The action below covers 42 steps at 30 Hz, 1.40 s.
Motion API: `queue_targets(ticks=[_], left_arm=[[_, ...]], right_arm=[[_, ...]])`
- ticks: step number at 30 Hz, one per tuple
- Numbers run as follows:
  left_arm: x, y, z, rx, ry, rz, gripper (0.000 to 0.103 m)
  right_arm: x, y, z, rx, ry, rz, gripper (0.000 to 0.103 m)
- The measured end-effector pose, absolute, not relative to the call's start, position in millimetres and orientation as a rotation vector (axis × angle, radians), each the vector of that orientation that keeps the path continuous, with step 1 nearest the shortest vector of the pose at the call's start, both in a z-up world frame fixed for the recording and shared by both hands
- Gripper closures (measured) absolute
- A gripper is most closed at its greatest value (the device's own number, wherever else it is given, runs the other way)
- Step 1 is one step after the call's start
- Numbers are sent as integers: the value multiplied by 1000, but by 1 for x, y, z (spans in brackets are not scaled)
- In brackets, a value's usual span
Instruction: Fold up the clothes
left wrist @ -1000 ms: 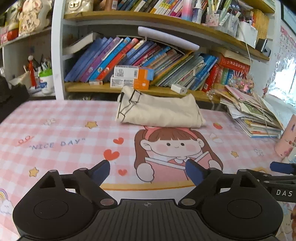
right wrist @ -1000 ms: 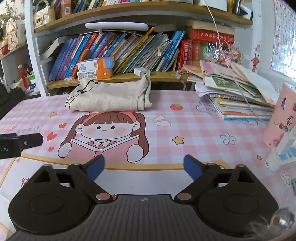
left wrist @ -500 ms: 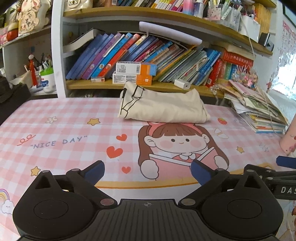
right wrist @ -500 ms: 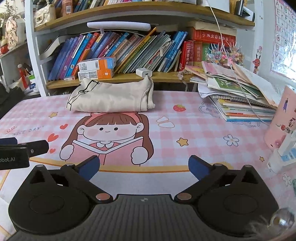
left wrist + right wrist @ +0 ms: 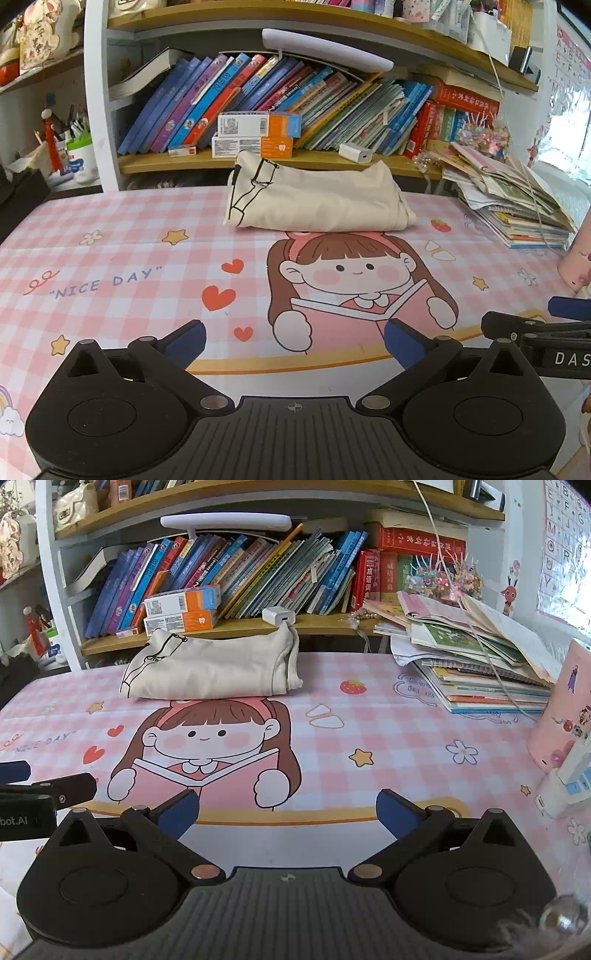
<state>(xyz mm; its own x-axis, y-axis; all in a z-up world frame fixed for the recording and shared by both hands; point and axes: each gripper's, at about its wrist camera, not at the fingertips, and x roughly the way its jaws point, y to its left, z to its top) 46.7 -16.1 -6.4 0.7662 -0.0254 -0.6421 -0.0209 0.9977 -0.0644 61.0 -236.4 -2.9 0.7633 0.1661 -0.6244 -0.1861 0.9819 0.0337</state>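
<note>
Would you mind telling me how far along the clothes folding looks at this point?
Done: the cream garment lies folded in a compact bundle at the far edge of the pink mat, below the bookshelf. In hand: nothing; the left gripper, jaws just opened wider, and the right gripper are both open and empty. Left: no other clothes are visible, so folding looks finished.

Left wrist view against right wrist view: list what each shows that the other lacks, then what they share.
Only the left wrist view shows the full "NICE DAY" lettering and the green-and-white pen cup. Only the right wrist view shows the alphabet chart and the small white items by the pink container. Both show the folded cream garment at the far side of the pink checked mat, the bookshelf, the book stack, and open, empty jaws on the left gripper and right gripper.
</note>
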Motion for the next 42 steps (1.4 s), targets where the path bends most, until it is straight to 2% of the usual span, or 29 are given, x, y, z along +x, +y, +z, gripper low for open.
queue_targets(ticks=[42], left_arm=[[51, -11, -10, -111, 712, -5, 0]], right_arm=[[66, -228, -5, -40, 693, 210, 0]])
